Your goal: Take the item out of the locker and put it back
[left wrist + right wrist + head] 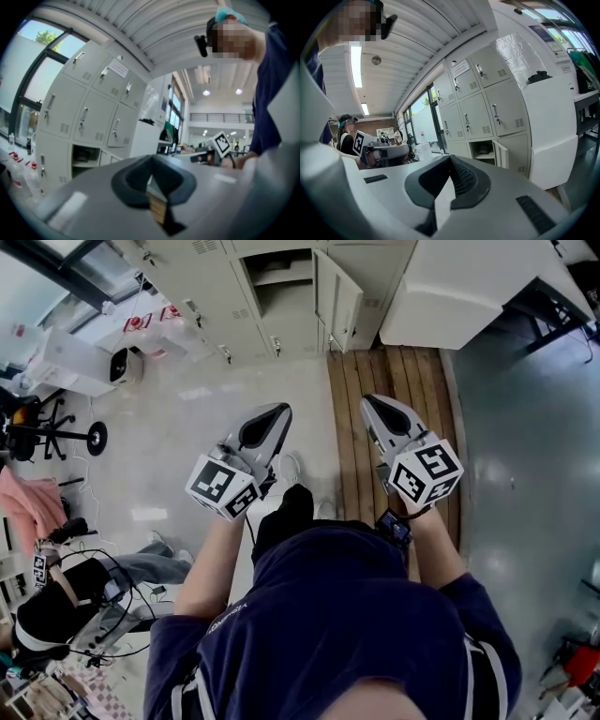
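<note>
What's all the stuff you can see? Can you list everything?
lockers: many doors, pale grey, along the wall ahead
open locker: one, pale grey, bottom row, door swung out
dark item: one, dark, inside the open locker; too small to tell what
cabinet: one, white, right of the lockers
wooden floor strip: one, brown, in front of the open locker
office chair: one, black, far left
seated person: one, black top, lower left
left tongs: one, grey, shut, empty
right tongs: one, grey, shut, empty
</note>
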`<state>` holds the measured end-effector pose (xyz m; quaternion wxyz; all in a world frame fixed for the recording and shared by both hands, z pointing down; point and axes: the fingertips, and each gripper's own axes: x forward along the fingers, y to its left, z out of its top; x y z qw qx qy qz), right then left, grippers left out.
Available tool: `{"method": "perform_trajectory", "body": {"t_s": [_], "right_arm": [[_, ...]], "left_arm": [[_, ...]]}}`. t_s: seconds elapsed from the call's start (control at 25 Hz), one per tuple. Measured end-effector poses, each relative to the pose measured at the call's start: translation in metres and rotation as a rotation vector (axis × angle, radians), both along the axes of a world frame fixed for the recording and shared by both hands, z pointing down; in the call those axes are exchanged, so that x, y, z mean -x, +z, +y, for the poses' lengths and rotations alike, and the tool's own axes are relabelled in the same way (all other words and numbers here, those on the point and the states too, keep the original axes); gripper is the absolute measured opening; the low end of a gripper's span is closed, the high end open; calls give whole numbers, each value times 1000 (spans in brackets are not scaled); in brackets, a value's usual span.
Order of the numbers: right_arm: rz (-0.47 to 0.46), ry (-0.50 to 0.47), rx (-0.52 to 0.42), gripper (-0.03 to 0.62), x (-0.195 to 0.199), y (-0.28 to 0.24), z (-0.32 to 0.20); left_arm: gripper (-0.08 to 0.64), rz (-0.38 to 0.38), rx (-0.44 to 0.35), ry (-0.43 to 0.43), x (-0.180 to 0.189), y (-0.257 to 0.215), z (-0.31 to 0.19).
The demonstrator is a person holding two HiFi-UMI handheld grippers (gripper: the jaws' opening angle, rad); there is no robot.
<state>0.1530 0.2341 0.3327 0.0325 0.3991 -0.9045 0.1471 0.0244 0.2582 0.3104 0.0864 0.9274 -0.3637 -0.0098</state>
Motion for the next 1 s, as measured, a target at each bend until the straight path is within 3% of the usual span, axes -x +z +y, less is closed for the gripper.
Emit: {"method": "perform_trajectory", "body": {"t_s": [0.28, 0.52, 0.88, 1.0], "right_arm": [[6, 11, -5, 5, 10, 7, -27], [15, 28, 6, 5, 34, 12, -77], [26, 72, -26, 5, 60, -2, -110], [32, 82, -4, 5, 86, 2, -155]], "left_arm": [[3, 15, 2, 0, 12, 6, -28], [3, 22, 18, 10, 39, 11, -81], [3, 20, -14, 47, 68, -2, -117], [3, 25, 6, 52, 95, 2, -164]]}}
